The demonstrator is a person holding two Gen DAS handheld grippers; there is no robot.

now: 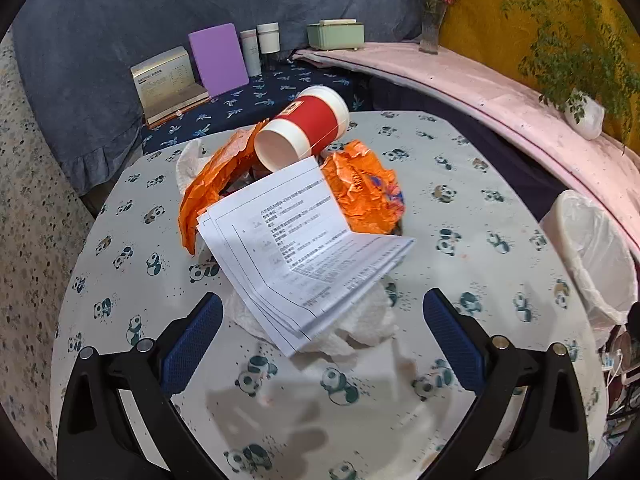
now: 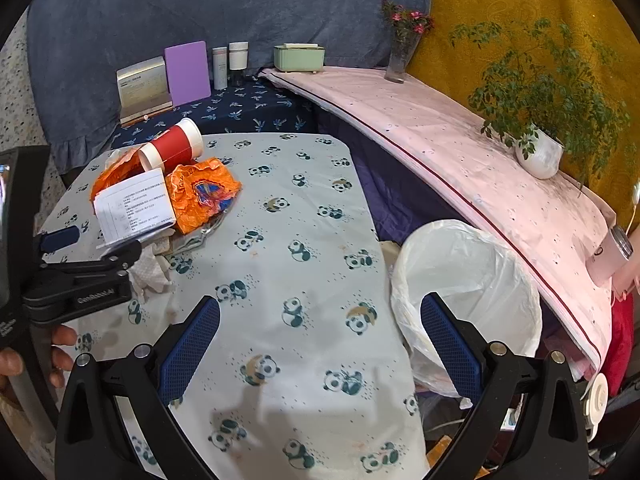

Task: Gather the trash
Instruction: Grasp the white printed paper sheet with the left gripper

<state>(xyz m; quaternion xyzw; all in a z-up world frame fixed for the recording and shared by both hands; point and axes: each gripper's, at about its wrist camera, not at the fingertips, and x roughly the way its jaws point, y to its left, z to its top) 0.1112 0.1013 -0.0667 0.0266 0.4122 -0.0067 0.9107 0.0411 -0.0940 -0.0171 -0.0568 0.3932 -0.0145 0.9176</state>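
Several pieces: trash is lying heaped at the tabletop's (image 2: 304,240) upper left in the right wrist view.
Left gripper (image 1: 322,330): hovering spread, empty, facing the folded leaflet (image 1: 304,248).
Leaflet: light, floppy; probably best pinched at its near edge.
Paper cup (image 1: 304,130): lying tipped, crushable.
Orange wrappers (image 1: 360,188): crinkly, slippery.
Right gripper (image 2: 320,334): hanging spread, empty.
Lined bin (image 2: 468,292): waiting at right.

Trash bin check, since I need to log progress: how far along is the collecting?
Done: nothing visible; the lined trash bin looks empty. In hand: the open left gripper faces the folded leaflet and tissue; the right gripper is open, holding nothing. Left: the leaflet, tissue, red cup and orange wrappers.
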